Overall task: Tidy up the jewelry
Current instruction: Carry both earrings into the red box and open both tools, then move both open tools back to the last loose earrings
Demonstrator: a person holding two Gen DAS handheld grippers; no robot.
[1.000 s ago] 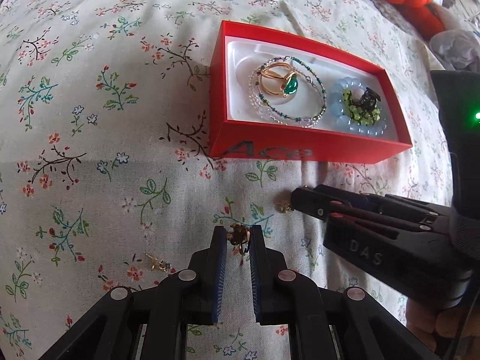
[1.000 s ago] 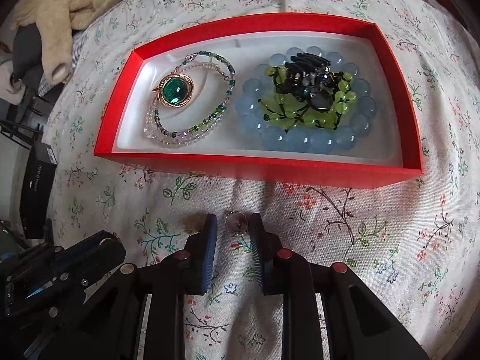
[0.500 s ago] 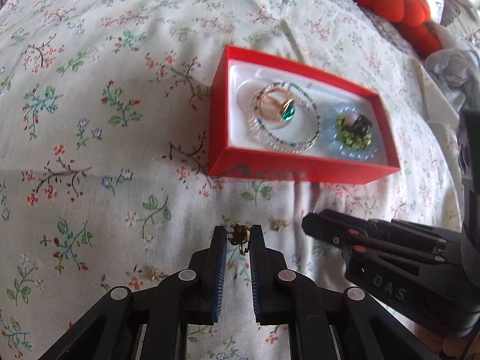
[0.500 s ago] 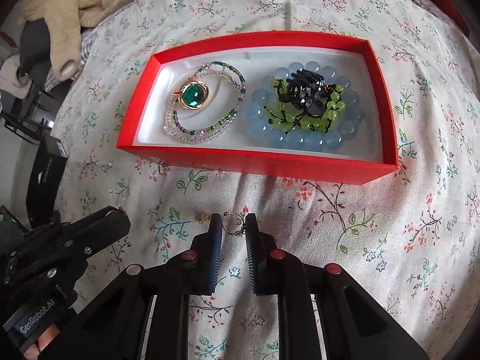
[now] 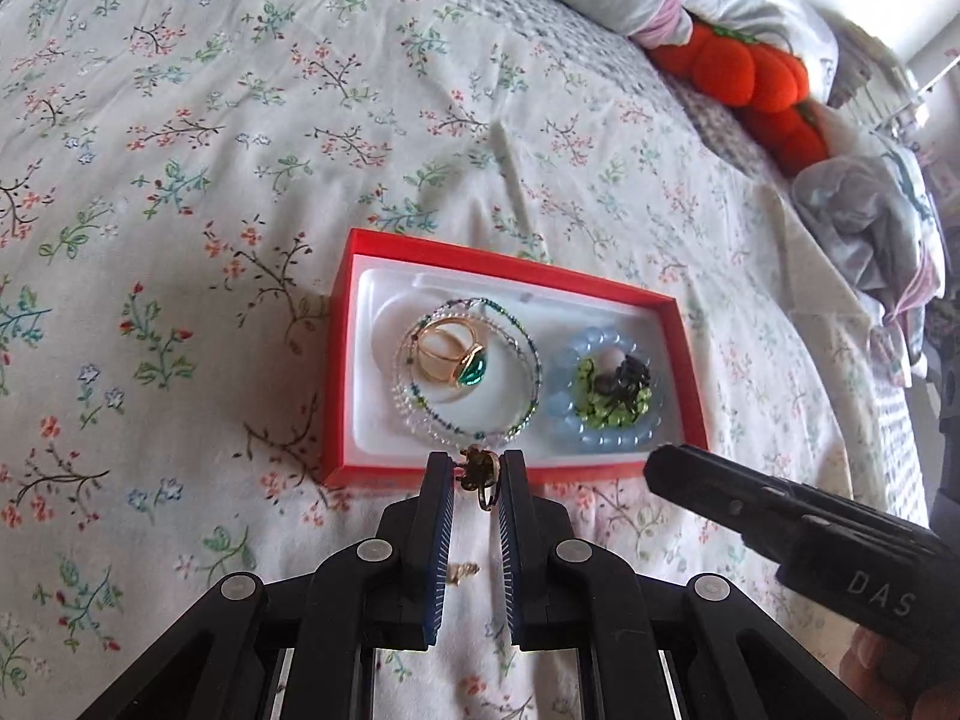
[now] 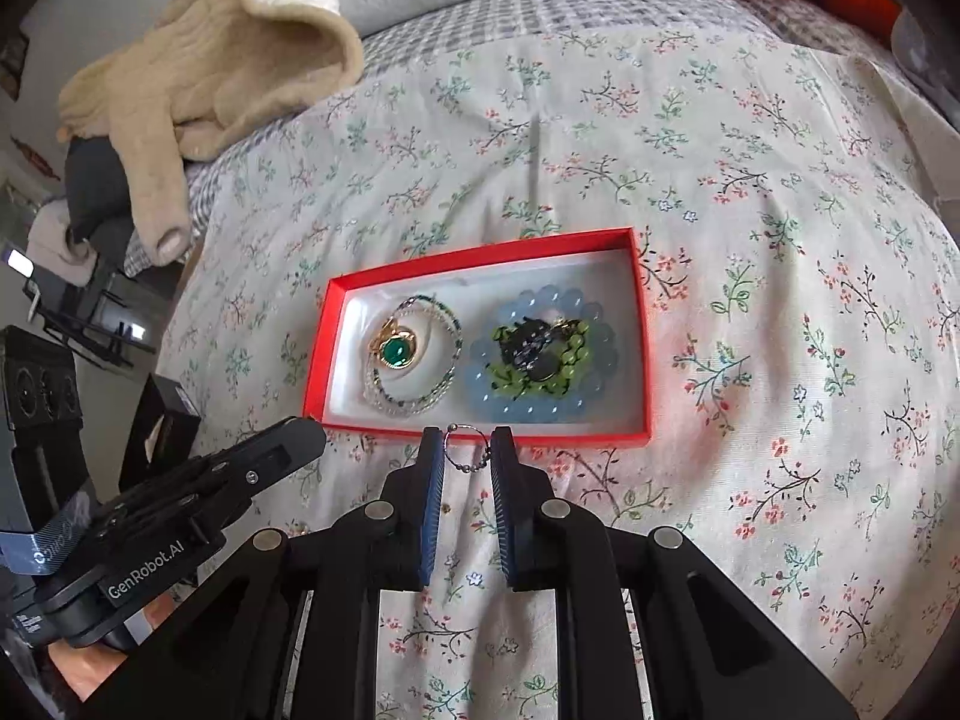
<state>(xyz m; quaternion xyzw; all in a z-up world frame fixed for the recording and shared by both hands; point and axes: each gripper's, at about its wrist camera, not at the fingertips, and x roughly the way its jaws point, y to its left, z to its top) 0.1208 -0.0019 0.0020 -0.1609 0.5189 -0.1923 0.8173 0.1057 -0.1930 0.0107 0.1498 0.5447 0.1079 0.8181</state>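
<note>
A red box (image 5: 510, 476) (image 6: 480, 435) with a white liner lies on the floral bedspread. It holds a gold ring with a green stone (image 5: 453, 354) (image 6: 393, 351), a clear bead bracelet (image 5: 468, 429), a blue bead bracelet (image 5: 561, 411) (image 6: 540, 408) and green beads with a black clip (image 5: 621, 387). My left gripper (image 5: 474, 474) is shut on a small bronze earring (image 5: 480, 471), held above the box's near edge. My right gripper (image 6: 468, 450) is shut on a small silver ring with a bead chain (image 6: 465, 444), also raised near the box's near edge.
A small gold piece (image 5: 462, 571) lies on the bedspread under my left gripper. Orange plush cushions (image 5: 750, 81) and crumpled cloth (image 5: 858, 222) lie at the far right. A beige garment (image 6: 198, 72) lies at the far left bed edge.
Both grippers have risen well above the bedspread with their pieces held and moved toward the box. The box looks smaller and sits just beyond both fingertips.
</note>
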